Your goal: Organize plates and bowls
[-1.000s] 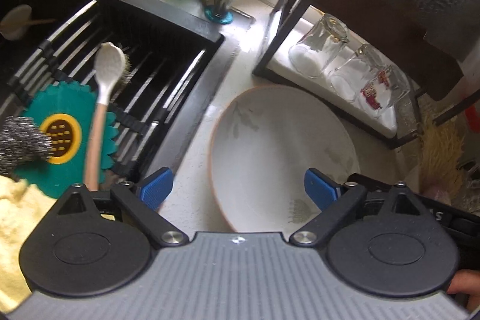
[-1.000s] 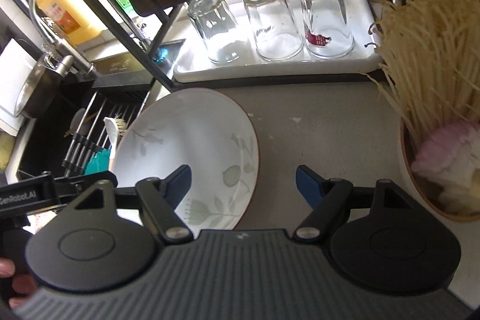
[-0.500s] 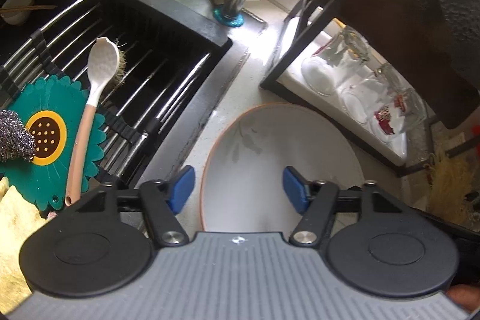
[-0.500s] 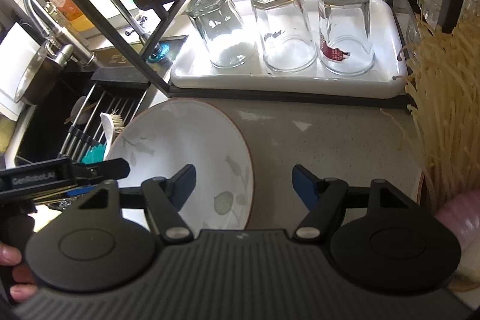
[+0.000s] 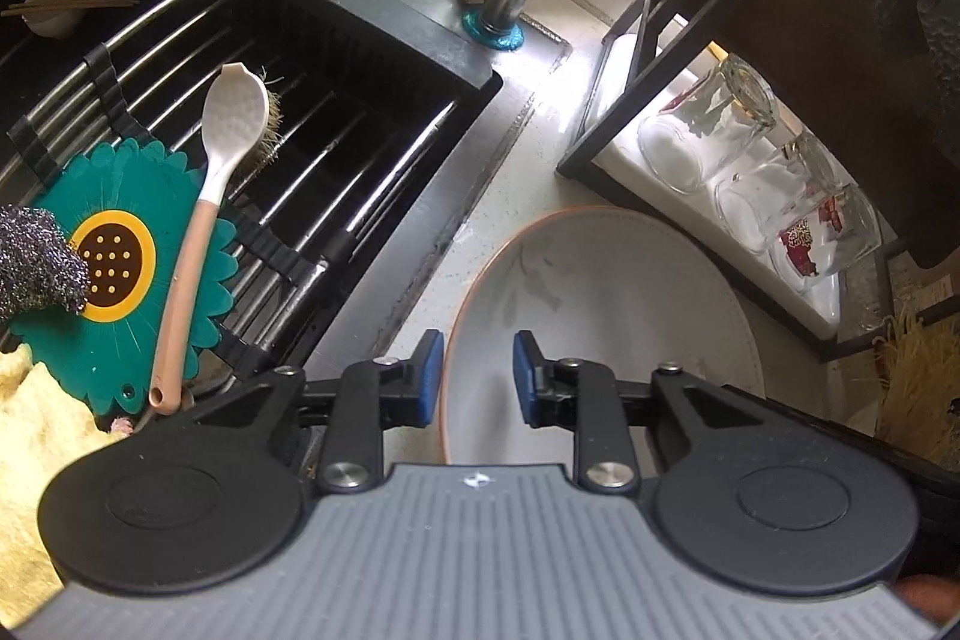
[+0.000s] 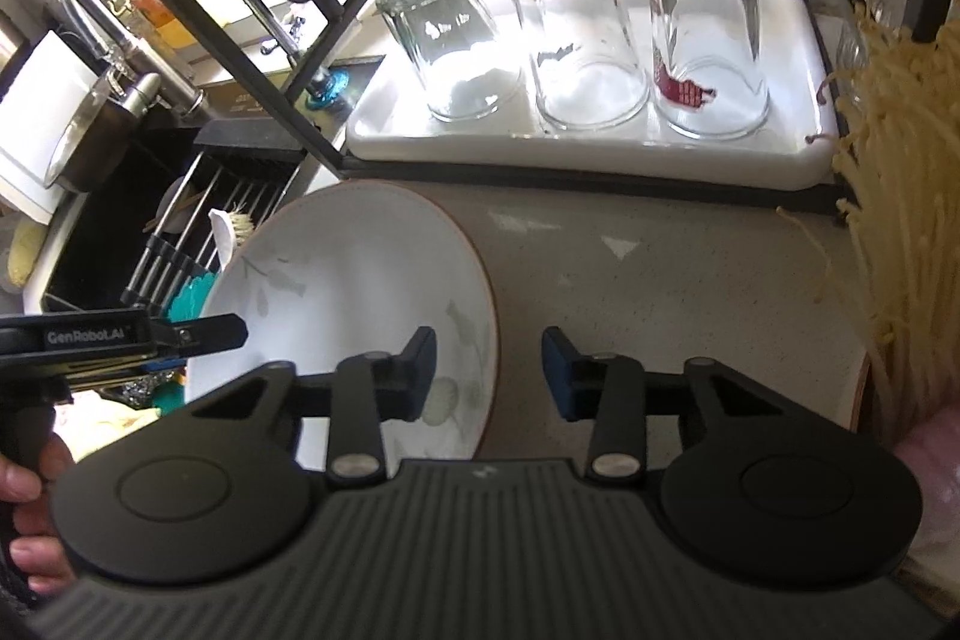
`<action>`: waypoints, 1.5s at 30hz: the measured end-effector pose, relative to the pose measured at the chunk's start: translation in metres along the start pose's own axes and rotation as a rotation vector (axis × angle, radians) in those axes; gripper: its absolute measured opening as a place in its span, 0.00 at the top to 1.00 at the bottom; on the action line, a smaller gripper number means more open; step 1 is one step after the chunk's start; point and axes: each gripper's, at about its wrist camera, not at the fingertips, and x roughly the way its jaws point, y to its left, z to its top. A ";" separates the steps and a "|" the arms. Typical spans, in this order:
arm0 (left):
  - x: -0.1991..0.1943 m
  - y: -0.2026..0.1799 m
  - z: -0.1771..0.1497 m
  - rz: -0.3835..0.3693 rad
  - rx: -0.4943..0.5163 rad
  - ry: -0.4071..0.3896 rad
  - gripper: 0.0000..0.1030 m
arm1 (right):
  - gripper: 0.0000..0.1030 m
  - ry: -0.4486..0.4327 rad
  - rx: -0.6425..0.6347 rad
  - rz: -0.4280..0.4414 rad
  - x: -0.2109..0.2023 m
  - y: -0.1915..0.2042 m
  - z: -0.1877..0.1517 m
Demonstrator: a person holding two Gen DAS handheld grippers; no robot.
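Both my grippers have come in lower and closer to the plate (image 5: 600, 310) since a second ago, and both sets of jaws have just been closing. My left gripper (image 5: 478, 370) now straddles the plate's left rim, one blue pad outside over the counter (image 6: 660, 280), the other inside over the white face. There's a clear gap on both sides, so no squeeze yet. My right gripper (image 6: 487, 376) does the same on the opposite rim: one pad over the plate, one out over the counter, rim between them, not clamped that I can see.

The plate sits flat on the counter, just beside the sink (image 5: 360, 58) and in front of the white tray (image 6: 600, 154) with three upturned glasses (image 6: 585, 34). It looks like it hasn't left the surface.

So, progress: I'd call this very early. Nothing is stored yet as far as I can see; the grasp itself isn't finished. A small bowl (image 5: 57, 1) with chopsticks across it waits in the sink. Left to do: pinch, lift, carry, place.
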 end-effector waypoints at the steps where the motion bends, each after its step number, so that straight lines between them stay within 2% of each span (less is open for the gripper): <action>1: 0.001 0.000 0.000 0.002 0.003 0.000 0.73 | 0.67 0.003 -0.010 0.002 0.002 0.000 0.000; 9: 0.008 0.005 -0.003 -0.003 -0.019 0.009 0.79 | 0.80 0.011 -0.057 0.037 0.008 0.004 0.001; 13: 0.008 0.001 -0.002 0.017 0.007 -0.004 0.79 | 0.80 0.004 -0.060 0.040 0.008 0.005 0.001; 24: 0.002 0.001 -0.004 -0.011 0.009 0.016 0.82 | 0.81 -0.006 -0.061 0.035 -0.001 0.002 0.002; 32: -0.024 0.000 -0.012 -0.042 0.024 -0.002 0.83 | 0.82 -0.036 -0.059 0.028 -0.026 0.011 -0.006; 45: -0.093 -0.008 -0.033 -0.127 0.091 -0.038 0.83 | 0.82 -0.144 -0.004 -0.004 -0.096 0.030 -0.039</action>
